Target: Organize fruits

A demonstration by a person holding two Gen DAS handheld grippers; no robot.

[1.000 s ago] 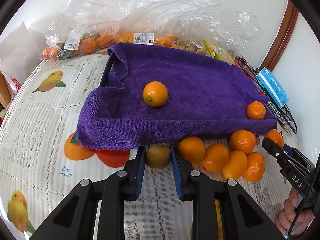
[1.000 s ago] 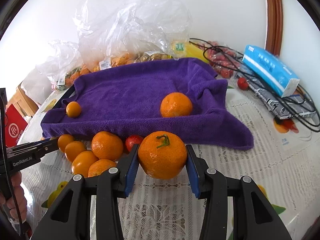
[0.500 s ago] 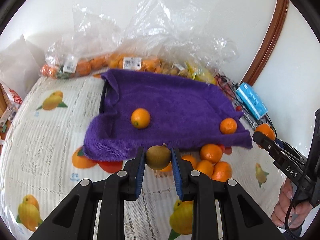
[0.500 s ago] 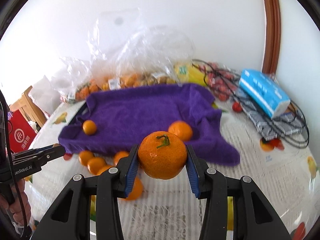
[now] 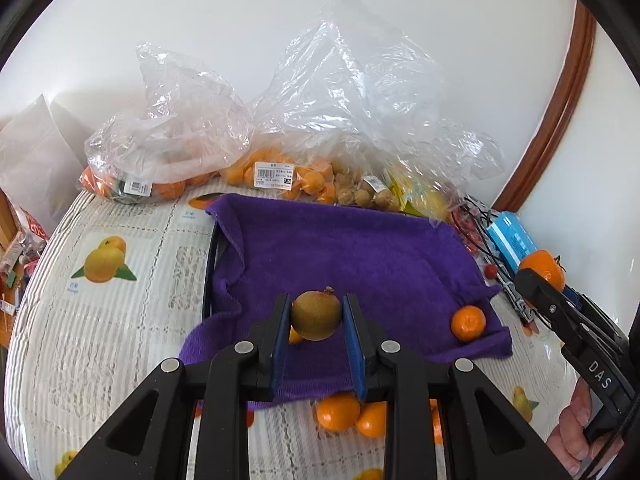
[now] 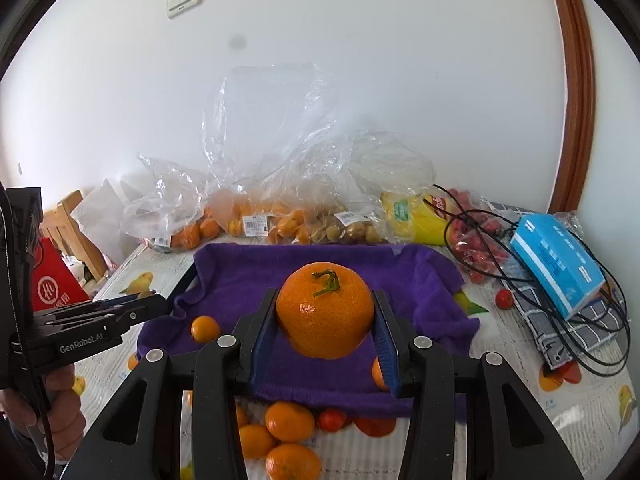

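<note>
My left gripper (image 5: 316, 314) is shut on a small green-brown fruit (image 5: 316, 316), held in the air above the near edge of the purple towel (image 5: 340, 256). My right gripper (image 6: 325, 320) is shut on a large orange (image 6: 325, 314) with a green stem, also lifted over the towel (image 6: 240, 276). Two small oranges lie on the towel (image 5: 468, 322) (image 6: 205, 329), each partly hidden in one view by a finger. Several loose oranges (image 6: 288, 420) sit on the tablecloth in front of the towel. Each view shows the other gripper at its edge (image 5: 536, 284) (image 6: 158, 305).
Clear plastic bags of fruit (image 5: 276, 176) line the wall behind the towel. A blue tissue pack (image 6: 558, 268), black cables (image 6: 520, 248) and a checked cloth (image 6: 580, 320) lie at the right. A small red tomato (image 6: 505, 299) sits near them. A red box (image 6: 52, 284) stands at the left.
Both grippers have risen from the table with their fruits still held. The towel and the loose oranges now look smaller and lower in both views.
</note>
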